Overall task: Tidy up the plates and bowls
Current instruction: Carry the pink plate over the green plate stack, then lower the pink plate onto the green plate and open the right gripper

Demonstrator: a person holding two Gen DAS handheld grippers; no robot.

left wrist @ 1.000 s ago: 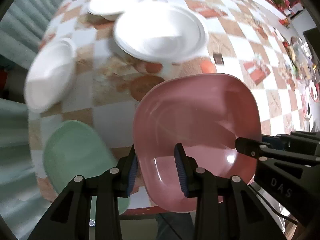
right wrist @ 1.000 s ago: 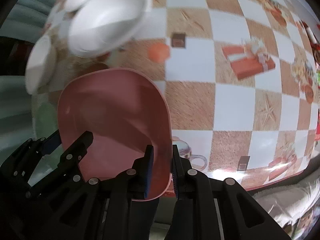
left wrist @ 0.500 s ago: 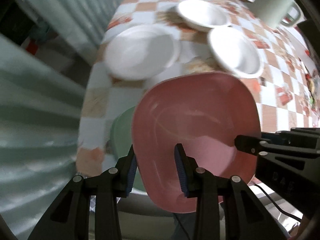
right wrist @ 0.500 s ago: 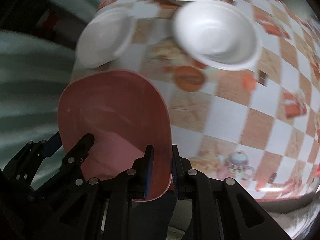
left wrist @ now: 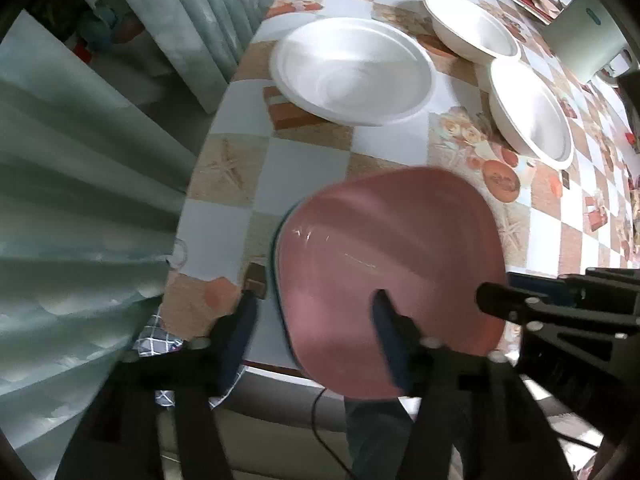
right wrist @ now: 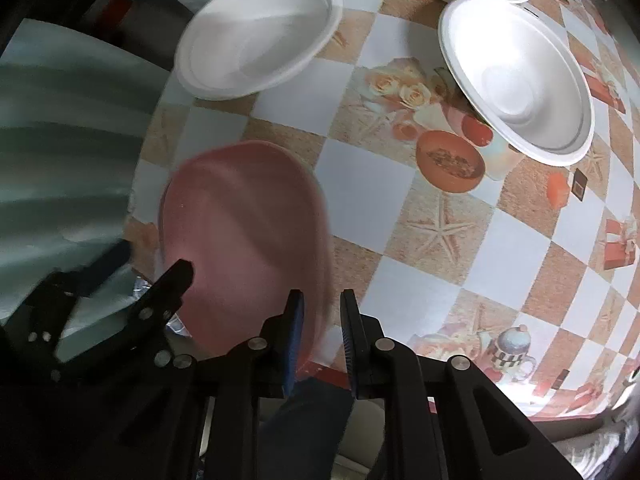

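- The pink rounded-square plastic plate [left wrist: 390,276] lies at the near edge of the checkered oilcloth table [left wrist: 308,160], at about 6 o'clock in the left wrist view, its near rim overhanging the table edge.
- A thin green rim [left wrist: 275,248] of a plate underneath peeks out along the pink plate's 9 o'clock side; the rest of that plate is hidden.
- The left gripper [left wrist: 314,328] has its fingers spread wide, one off the plate's 9 o'clock edge and the other over the plate's near part; whether that finger touches the plate cannot be told through the blur.
- The right gripper [right wrist: 322,330] has its blue-padded fingers parted by a narrow gap straddling the plate's 5 o'clock rim; the rim is blurred, so contact cannot be told.
- A white round foam plate [left wrist: 352,70] sits at 12 o'clock near the table's left edge, well apart from the pink plate.
- Two white foam bowls [left wrist: 530,114] [left wrist: 472,26] lie at 1 and 2 o'clock, close together.
- Bare tablecloth lies between the pink plate and the white ware, and more at 3 o'clock in the right wrist view.
- A pale green curtain [left wrist: 80,200] hangs past the table's 9 o'clock edge.
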